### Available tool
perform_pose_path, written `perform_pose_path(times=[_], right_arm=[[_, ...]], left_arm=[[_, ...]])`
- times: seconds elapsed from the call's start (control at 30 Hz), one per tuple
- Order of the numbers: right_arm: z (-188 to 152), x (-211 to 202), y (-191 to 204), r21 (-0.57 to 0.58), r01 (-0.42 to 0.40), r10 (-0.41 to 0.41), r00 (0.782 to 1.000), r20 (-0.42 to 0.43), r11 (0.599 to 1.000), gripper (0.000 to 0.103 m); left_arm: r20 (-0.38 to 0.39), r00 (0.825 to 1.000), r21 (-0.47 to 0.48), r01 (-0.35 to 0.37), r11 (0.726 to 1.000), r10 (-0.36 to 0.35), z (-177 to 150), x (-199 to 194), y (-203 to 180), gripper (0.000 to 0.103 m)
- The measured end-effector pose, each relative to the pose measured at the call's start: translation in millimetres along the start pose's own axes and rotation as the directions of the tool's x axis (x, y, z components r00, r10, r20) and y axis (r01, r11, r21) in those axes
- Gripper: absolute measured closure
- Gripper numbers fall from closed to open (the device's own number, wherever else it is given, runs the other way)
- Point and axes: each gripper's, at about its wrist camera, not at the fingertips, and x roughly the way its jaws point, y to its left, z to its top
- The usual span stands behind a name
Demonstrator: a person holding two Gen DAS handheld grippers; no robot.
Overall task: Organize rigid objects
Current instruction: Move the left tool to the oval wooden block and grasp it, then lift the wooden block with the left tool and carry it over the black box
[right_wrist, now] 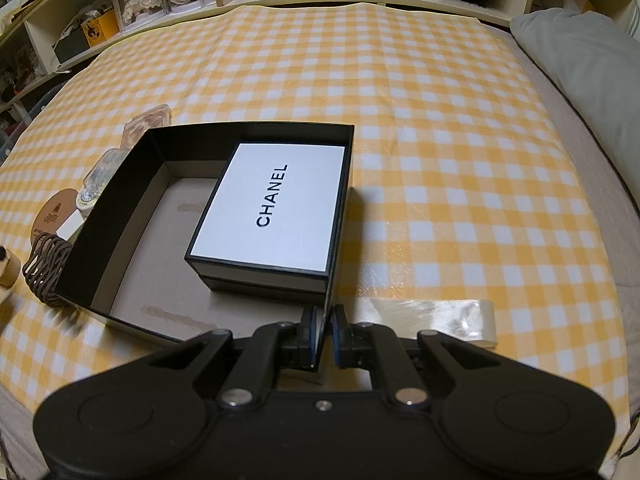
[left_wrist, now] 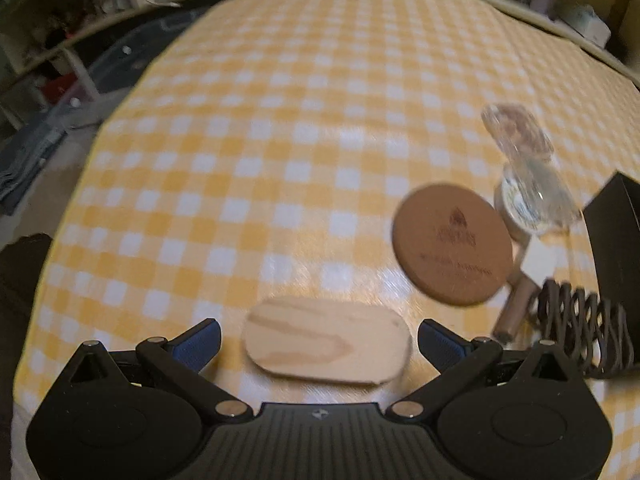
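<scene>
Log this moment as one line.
left gripper: open, around oval wooden piece | right gripper: shut on open black cardboard box wall

Small box (right_wrist: 266,208) inside the open tray box (right_wrist: 120,200), tucked into its far right corner. Left of the tray: coil (right_wrist: 46,264), round disc (right_wrist: 52,212), clear case (right_wrist: 146,124) behind. Oval wooden piece (left_wrist: 326,346) flat on the tablecloth (left_wrist: 280,120), left of the disc.
</scene>
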Motion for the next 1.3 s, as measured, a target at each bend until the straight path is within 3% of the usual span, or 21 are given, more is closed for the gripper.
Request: perform_pose_path(times=[0.17,0.37,0.5,0.73,1.0,1.3], right_arm=[[0,0,0,-0.002,0.003,-0.003,1.0,0.0,1.0,0.095],[0,0,0,-0.003,0.003,-0.003,1.0,0.0,1.0,0.095],[0,0,0,-0.002,0.003,-0.003,1.0,0.0,1.0,0.095],[-1,0,1,-0.001,0.004,-0.004,1.0,0.001,1.0,0.095],[-2,0,2,0.004,0.001,-0.001,1.0,0.003,1.0,0.095],[3,-9,-7,0.054,-0.011,0.009,0.999,0.04,0.998,0.093]], left_arm=[[0.006,1.0,0.048,0.023,0.999,-0.024,-2,-3,-11,0.0],[-0.001,1.0,0.059,-0.023,0.998,0.023,-1,1,-13,0.001],[-0.008,1.0,0.044,-0.03,0.999,0.03,2,7,-9,0.011],[0.043,0.999,-0.014,-0.028,0.999,0.029,3,-12,-12,0.011],[0.175,0.978,-0.075,0.129,0.989,-0.114,4,-62,-35,0.011],[0.198,0.929,0.015,0.316,0.949,-0.313,-15,-86,-94,0.011]])
